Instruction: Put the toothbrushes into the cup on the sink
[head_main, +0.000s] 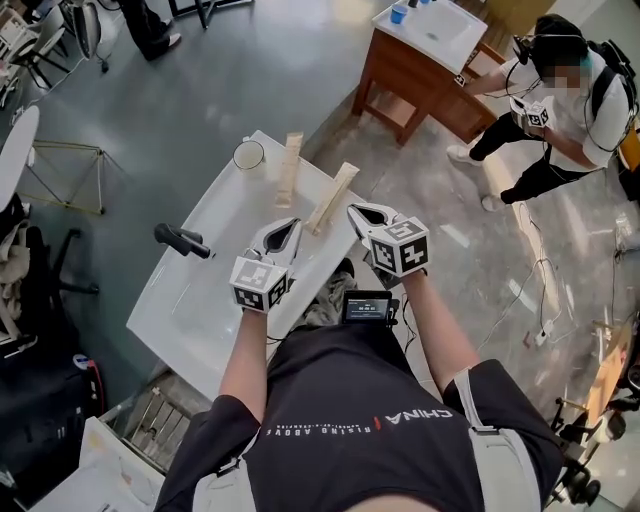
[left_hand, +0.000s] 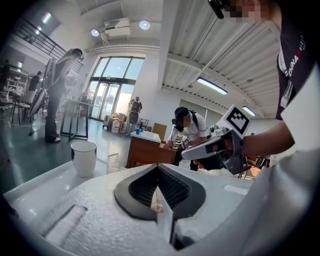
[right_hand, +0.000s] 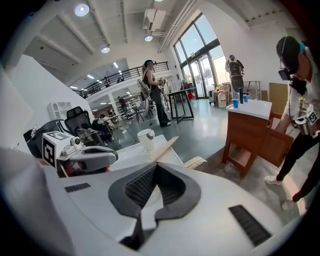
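Observation:
Two long beige toothbrush boxes lie on the white sink counter (head_main: 205, 225): one (head_main: 291, 168) beside the white cup (head_main: 249, 155), the other (head_main: 333, 198) nearer me, slanting toward the counter's right edge. My left gripper (head_main: 290, 224) hovers just short of the nearer box's near end, jaws shut with nothing held. My right gripper (head_main: 353, 209) is right of that box, close to its side, also shut and empty. In the left gripper view the cup (left_hand: 83, 158) stands ahead to the left. In the right gripper view the nearer box (right_hand: 169, 146) runs from the jaw tips (right_hand: 157, 165) toward the cup (right_hand: 146, 139).
A black faucet (head_main: 181, 240) sits on the counter's left side. A small screen device (head_main: 367, 306) hangs at my waist. Another person (head_main: 560, 95) with grippers works at a wooden vanity (head_main: 420, 60) at the back right. Chairs and clutter stand at the left.

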